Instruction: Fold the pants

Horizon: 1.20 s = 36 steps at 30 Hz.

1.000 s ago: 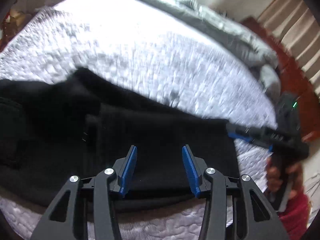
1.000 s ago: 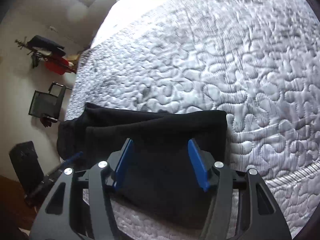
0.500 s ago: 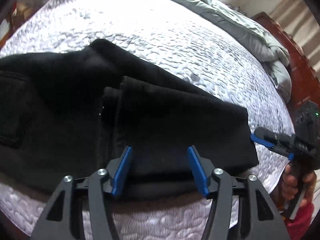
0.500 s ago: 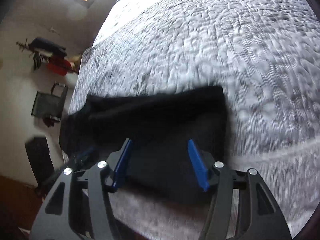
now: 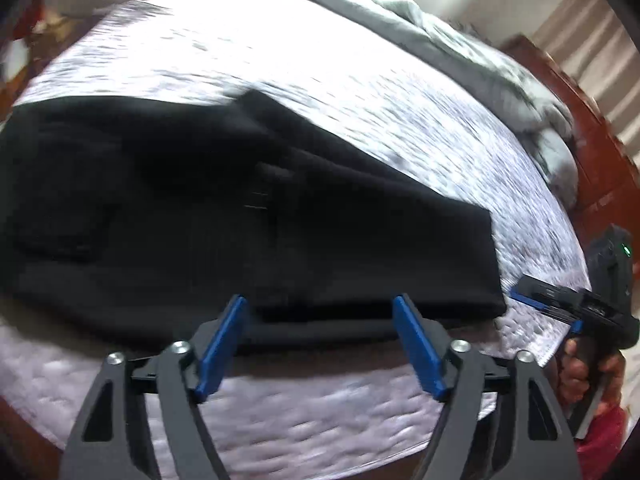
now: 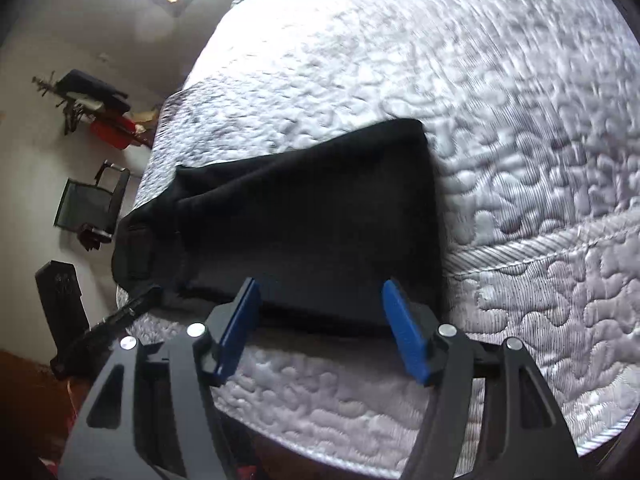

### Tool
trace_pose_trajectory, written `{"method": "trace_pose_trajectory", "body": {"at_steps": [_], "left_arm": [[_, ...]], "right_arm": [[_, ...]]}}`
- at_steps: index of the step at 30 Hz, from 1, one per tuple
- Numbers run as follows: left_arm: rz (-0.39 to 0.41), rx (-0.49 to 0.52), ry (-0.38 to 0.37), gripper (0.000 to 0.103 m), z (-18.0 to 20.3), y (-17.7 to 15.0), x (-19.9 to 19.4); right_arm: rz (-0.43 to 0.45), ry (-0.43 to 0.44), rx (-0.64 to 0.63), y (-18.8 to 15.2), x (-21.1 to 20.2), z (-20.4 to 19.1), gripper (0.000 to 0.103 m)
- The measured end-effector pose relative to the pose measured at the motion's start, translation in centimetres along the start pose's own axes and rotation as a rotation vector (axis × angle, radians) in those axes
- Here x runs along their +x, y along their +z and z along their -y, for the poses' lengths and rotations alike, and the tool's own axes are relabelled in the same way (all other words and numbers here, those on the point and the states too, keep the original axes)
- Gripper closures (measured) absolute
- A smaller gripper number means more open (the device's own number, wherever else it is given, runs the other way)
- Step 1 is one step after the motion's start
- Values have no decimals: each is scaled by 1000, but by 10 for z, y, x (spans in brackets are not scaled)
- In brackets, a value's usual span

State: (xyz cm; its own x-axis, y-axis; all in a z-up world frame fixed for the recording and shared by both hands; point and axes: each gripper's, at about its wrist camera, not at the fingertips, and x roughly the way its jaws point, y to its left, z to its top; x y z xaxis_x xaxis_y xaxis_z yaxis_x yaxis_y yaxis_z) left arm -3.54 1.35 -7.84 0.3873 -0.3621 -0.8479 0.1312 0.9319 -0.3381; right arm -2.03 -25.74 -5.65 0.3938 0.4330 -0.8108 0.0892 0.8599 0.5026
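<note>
Black pants (image 5: 256,224) lie flat on a white quilted bed (image 5: 360,92), folded lengthwise with one layer over another. My left gripper (image 5: 320,320) hovers over the pants' near edge, its blue jaws opening wide with nothing pressed between them. The right wrist view shows the same pants (image 6: 312,216) from their narrow end, near the mattress edge. There my right gripper (image 6: 318,306) is also opening, above the near hem and holding nothing. The right gripper (image 5: 556,300) and the hand holding it also show at the right of the left wrist view.
A grey duvet (image 5: 460,52) is bunched at the far side of the bed beside a wooden headboard (image 5: 580,112). Off the bed's left side in the right wrist view stand a mesh chair (image 6: 88,204), a dark box (image 6: 60,300) and a wall rack (image 6: 92,100).
Both grippers have opened wider and drawn back toward the near bed edge. More of the pants now shows in each view, lying flat and released.
</note>
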Motion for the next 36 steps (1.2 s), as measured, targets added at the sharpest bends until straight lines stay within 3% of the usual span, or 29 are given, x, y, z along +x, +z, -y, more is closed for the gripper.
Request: {"method": "trace_pose_trajectory", "body": {"at_steps": [3,6,9,12,16,20,28,30,31,36], "left_arm": [[46,-119,53,21,-59,-6,-30],[86,-304,89,21,-129,-13,-51],[122,-477,28,22,-184,-17,-60],[140,-571,-1,22,-219,-14,-60],[163,-632,-36,22,-248,-5,-57],[170,-682,-55,22,-274,8,-45],[191,-740,-63,24,-271,23,-26],[221,-758,-74,65,-269,20,-31],[237,-771,-89,76,-269,17,-34],[324,-707,-66,89,-245,15,-57]], "right_arm": [[1,11,-31,-6,-1,-14,37],[-16,11,-45,-6,8,-24,37],[-38,10,-66,-8,18,-33,37],[-54,-25,-96,-12,24,-40,37],[-71,-62,-106,-16,29,-35,36],[-77,-36,-63,-14,32,-25,36],[-83,-43,-67,-12,39,-22,36],[-82,-44,-67,-12,39,-22,36],[-82,-43,-69,-12,39,-22,36],[-82,-29,-66,-13,38,-21,35]]}}
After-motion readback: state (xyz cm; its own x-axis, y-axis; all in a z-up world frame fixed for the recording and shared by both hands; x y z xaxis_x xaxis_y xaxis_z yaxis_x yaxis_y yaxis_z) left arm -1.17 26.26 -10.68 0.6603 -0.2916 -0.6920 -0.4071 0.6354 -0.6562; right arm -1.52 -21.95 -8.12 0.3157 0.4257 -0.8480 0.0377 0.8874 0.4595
